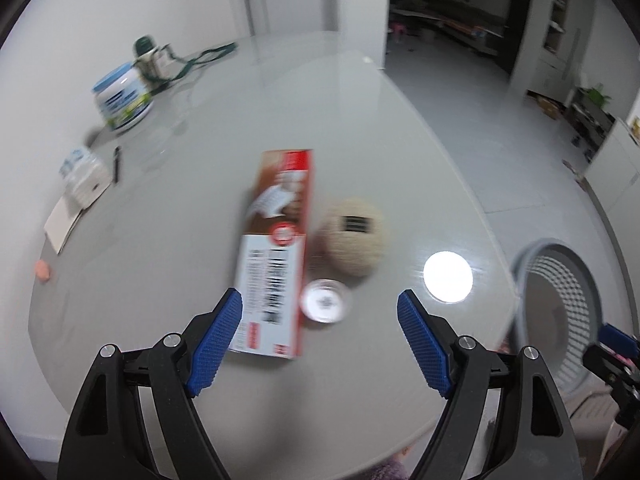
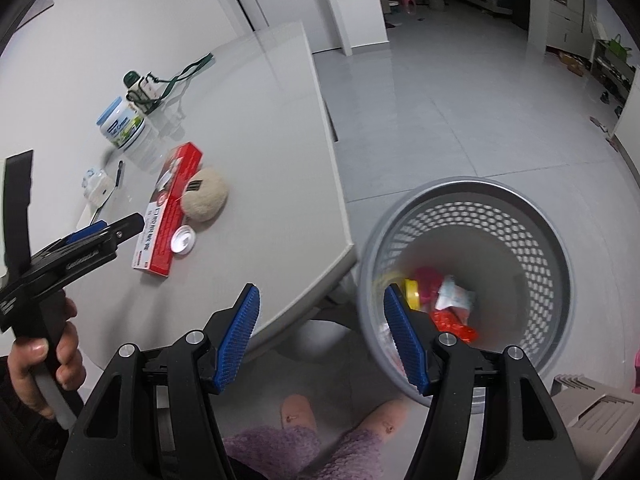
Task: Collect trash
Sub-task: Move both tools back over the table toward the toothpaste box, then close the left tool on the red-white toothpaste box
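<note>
Standing against a white wall, a grey table (image 1: 200,208) is seen in a pale tiled room. Three pieces of trash lie together near its edge: one red box (image 1: 276,248), one beige ball (image 1: 354,240), one small lid (image 1: 326,300). One mesh bin (image 2: 556,256) on the floor holds blurred wrappers. Left gripper (image 1: 320,332) and right gripper (image 2: 320,332) are held with jaws apart, empty. Far items are blurred.
</note>
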Demonstrator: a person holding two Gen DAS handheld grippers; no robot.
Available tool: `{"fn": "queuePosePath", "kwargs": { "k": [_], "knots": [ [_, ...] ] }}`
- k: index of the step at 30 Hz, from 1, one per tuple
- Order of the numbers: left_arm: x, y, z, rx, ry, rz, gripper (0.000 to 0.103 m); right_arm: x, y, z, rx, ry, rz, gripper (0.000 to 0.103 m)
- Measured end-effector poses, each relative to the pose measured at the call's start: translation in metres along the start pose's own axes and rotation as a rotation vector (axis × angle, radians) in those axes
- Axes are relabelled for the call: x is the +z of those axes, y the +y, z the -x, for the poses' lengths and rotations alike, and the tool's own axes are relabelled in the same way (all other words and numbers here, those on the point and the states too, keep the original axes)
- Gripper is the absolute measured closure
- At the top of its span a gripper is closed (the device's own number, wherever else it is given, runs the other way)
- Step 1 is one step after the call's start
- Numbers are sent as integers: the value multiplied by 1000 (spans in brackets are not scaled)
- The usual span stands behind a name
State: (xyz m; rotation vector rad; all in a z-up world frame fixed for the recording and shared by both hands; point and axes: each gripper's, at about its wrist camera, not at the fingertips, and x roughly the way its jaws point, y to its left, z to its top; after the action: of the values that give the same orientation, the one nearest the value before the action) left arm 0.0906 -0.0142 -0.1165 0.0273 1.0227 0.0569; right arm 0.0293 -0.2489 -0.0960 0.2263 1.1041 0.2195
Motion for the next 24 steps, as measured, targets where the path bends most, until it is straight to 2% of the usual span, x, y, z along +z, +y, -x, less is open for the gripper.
{"fn": "queuePosePath", "kwargs": {
  "k": [5,9,24],
  "knots": [
    [8,33,-26,13,27,48,25,2,20,-11,-1,16,16,41],
    [13,42,-40,-1,33,54,25,2,28,-22,-6,36,9,41],
    [28,37,-94,-45,64,-9,25,2,41,-53,-27,68,-53,41]
  ]
}}
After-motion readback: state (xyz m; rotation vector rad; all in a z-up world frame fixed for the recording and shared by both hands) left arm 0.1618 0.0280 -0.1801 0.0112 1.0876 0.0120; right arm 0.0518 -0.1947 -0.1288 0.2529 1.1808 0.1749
